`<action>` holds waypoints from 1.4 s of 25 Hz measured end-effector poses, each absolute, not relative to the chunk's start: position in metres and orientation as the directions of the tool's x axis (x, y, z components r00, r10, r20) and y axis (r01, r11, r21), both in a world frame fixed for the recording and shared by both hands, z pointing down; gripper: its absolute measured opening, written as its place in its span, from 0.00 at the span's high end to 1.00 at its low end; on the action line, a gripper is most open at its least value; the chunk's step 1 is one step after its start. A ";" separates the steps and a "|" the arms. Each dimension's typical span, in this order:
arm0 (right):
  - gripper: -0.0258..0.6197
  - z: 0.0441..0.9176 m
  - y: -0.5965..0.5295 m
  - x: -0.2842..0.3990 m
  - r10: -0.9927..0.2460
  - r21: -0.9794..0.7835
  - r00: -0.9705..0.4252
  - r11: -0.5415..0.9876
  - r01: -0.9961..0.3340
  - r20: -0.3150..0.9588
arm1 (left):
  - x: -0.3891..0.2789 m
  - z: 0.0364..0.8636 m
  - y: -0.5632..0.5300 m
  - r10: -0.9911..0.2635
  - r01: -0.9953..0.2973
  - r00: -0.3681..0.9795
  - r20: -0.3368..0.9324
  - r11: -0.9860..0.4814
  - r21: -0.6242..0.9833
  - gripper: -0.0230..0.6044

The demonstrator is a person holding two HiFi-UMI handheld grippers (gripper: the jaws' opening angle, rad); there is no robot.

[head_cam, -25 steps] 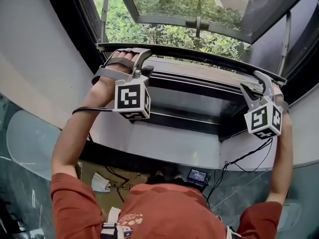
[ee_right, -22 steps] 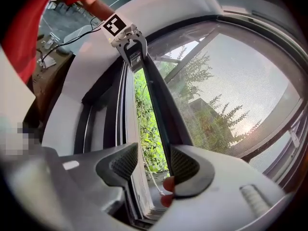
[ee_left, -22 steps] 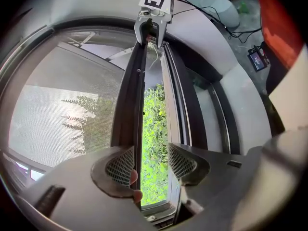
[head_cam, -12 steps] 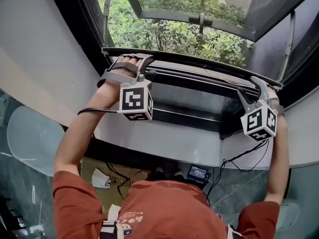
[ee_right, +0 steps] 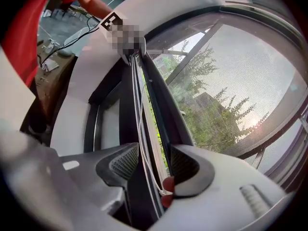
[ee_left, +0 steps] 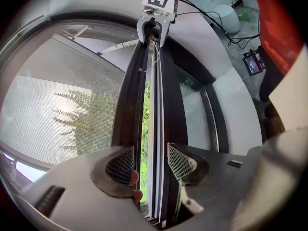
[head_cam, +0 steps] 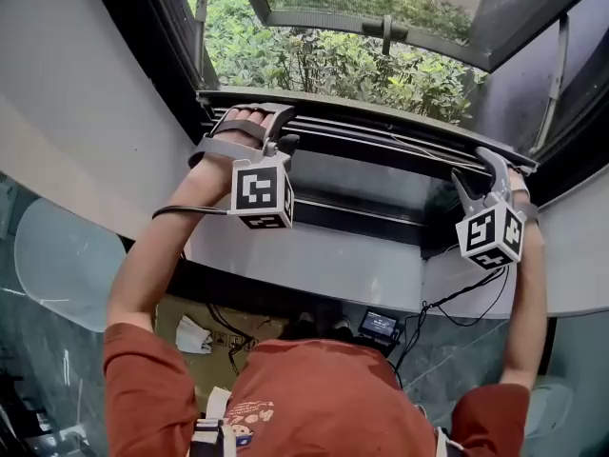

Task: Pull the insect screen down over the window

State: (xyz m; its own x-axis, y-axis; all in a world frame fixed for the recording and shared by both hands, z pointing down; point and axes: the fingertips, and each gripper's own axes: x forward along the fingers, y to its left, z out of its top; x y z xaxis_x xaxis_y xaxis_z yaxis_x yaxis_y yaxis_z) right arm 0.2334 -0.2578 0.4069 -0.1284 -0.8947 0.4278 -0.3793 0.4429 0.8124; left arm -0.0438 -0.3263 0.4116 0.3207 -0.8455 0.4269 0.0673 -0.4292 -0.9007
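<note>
Window: dark-framed window (head_cam: 186,55), fills the upper head view, opens onto green shrubs (head_cam: 333,60).
Person: red short-sleeved shirt (head_cam: 324,398), both arms raised to the window.
Screen bar: long dark horizontal pull bar of the insect screen (head_cam: 381,141), low in the opening, just above the dark lower frame; runs from 1 gripper to the other. Fine grey mesh (ee_left: 57,109) shows on its outdoor side.
Left gripper: grey 2-jaw left gripper (head_cam: 271,127) (ee_left: 150,162) with marker cube, at the bar's left end; jaws clamped on the bar, 1 ribbed pad on each side.
Right gripper: matching right gripper (head_cam: 485,165) (ee_right: 154,165), at the bar's right end; jaws likewise clamped on the bar.
Cord: thin white cord (ee_right: 144,143), lies along the bar, passes between the right gripper's jaws.
Device: small black device with lit screen (head_cam: 378,325), on the floor below the sill.
</note>
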 end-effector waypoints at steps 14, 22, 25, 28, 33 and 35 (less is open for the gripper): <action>0.62 0.442 -0.256 0.234 -0.881 0.801 -0.103 0.463 -0.380 0.461 | -0.043 0.445 -0.325 -0.839 0.069 0.312 0.447 -0.449 -0.891 0.61; 0.62 0.454 -0.257 0.233 -0.884 0.798 -0.090 0.454 -0.396 0.459 | -0.043 0.456 -0.324 -0.829 0.049 0.322 0.457 -0.467 -0.883 0.61; 0.62 0.452 -0.262 0.234 -0.894 0.800 -0.091 0.434 -0.414 0.438 | -0.042 0.455 -0.328 -0.837 0.037 0.323 0.443 -0.456 -0.889 0.62; 0.68 0.448 -0.265 0.235 -0.906 0.799 -0.092 0.409 -0.441 0.413 | -0.041 0.453 -0.332 -0.842 0.038 0.318 0.435 -0.447 -0.894 0.67; 0.67 0.449 -0.265 0.233 -0.911 0.805 -0.083 0.396 -0.441 0.403 | -0.044 0.454 -0.331 -0.843 0.041 0.317 0.435 -0.446 -0.894 0.67; 0.68 0.448 -0.266 0.234 -0.913 0.809 -0.087 0.394 -0.436 0.398 | -0.043 0.453 -0.332 -0.841 0.040 0.319 0.436 -0.448 -0.893 0.67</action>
State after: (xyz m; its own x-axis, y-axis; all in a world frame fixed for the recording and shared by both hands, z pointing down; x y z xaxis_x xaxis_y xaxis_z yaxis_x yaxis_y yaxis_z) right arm 0.2340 -0.2662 0.4477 -0.0873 -0.9132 0.3981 -0.4360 0.3944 0.8089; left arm -0.0434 -0.3320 0.4529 0.3194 -0.8411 0.4364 0.0401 -0.4482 -0.8931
